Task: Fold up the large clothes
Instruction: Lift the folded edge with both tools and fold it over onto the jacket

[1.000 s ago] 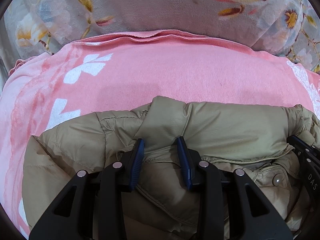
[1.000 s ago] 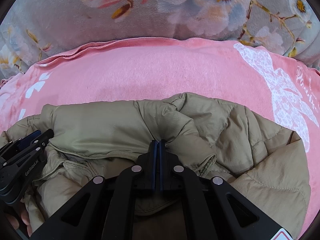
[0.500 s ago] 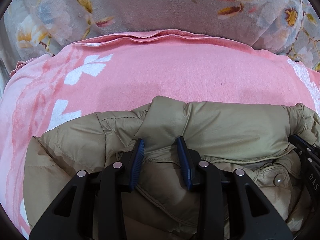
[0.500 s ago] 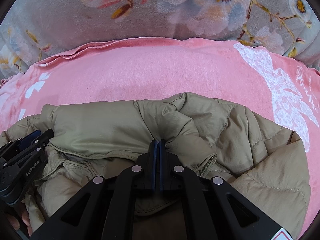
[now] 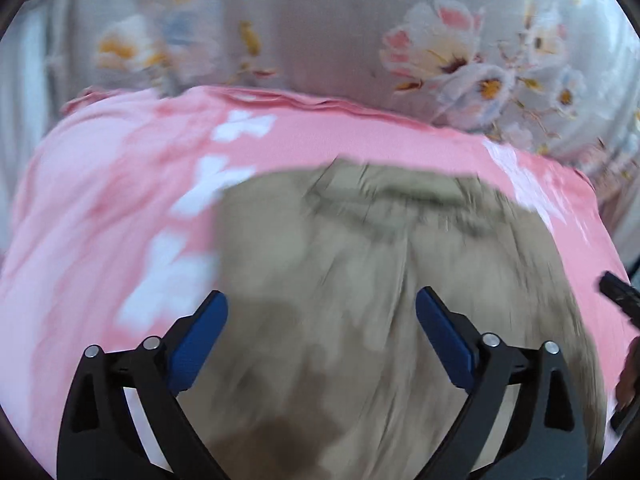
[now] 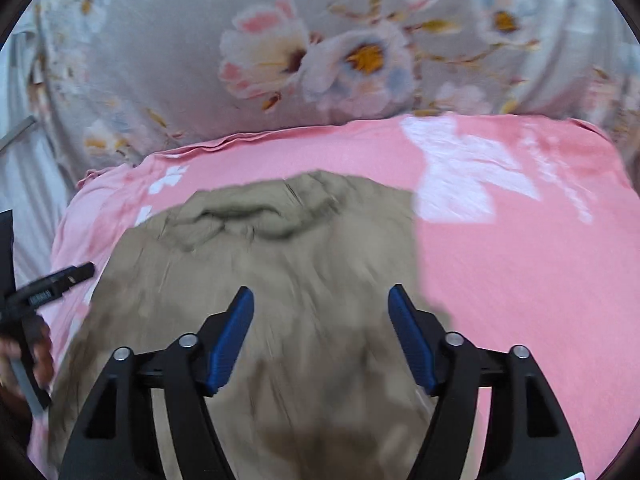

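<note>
A khaki padded jacket [image 5: 360, 264] [image 6: 276, 264] lies spread on a pink blanket [image 5: 100, 208] [image 6: 520, 280], its collar end toward the far side. Both views are blurred by motion. My left gripper [image 5: 322, 312] hangs above the jacket with its jaws opening wide, nothing between the blue pads. My right gripper [image 6: 320, 306] also hovers over the jacket, jaws opening, nothing gripped. The right gripper's black tip [image 5: 618, 292] shows at the right edge of the left wrist view. At the left edge of the right wrist view, a hand holds the left gripper [image 6: 52, 280].
The pink blanket with white prints covers a bed. Behind it rises grey floral bedding [image 5: 460, 60] [image 6: 320, 52]. Bare pink blanket lies to the left of the jacket in the left wrist view and to its right in the right wrist view.
Both grippers have let go of the jacket's fabric and opened. Both have pulled back and up, so the whole jacket now lies flat below them.
</note>
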### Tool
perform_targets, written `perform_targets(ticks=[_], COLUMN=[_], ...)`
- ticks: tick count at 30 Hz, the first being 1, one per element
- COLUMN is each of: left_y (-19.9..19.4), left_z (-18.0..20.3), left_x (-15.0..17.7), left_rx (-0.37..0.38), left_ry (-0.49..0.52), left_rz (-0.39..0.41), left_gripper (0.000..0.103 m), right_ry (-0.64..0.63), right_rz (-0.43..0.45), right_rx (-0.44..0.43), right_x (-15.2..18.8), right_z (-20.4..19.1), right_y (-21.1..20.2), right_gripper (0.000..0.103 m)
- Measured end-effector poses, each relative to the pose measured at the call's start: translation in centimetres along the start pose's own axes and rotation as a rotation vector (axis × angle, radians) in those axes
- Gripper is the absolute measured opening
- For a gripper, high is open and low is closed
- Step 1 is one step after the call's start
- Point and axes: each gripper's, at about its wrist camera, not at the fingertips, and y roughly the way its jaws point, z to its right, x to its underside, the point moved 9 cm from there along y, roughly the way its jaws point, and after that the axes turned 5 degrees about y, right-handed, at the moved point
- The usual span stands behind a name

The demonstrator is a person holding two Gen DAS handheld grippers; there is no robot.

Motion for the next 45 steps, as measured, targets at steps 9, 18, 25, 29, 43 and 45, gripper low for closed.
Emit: perform_targets(ticks=[9, 18, 25, 29, 43, 45], left_y=[-8.3, -10.3, -11.6, -15.4, -35.4, -37.1], left_z=[-8.7, -4.6, -4.3, -4.2, -3.9, -3.8], left_x=[20.8, 23.1, 22.3, 21.1, 19.6, 17.8], left_rx=[0.115, 0.207, 0.178, 0.200, 0.258, 0.255], left_ry=[-0.366, -0.398, -0.392, -0.376, -0.353, -0.334], left_rz=[-0.214, -0.193, -0.154, -0.086, 0.163, 0.219], left_gripper=[0.093, 0.070, 0.008, 0.004, 0.004, 0.004], right_ry=[0.283, 0.453, 0.498, 0.420, 0.269, 0.248], right_rz=[-0.116, -0.119, -0.120, -0.053, 0.234, 0.287], right_rx=[0.062, -0.055, -0.024, -0.021, -0.152, -0.163], right_x=[19.4, 22.9, 22.0, 20.8, 18.0, 16.3], right_z=[9.2, 6.6, 5.2, 3.9, 0.5, -0.3], right_y=[-15.4, -13.9, -12.2, -15.5, -36.0, -37.7], right_gripper=[0.071, 0.072, 0.008, 0.004, 0.004, 0.004])
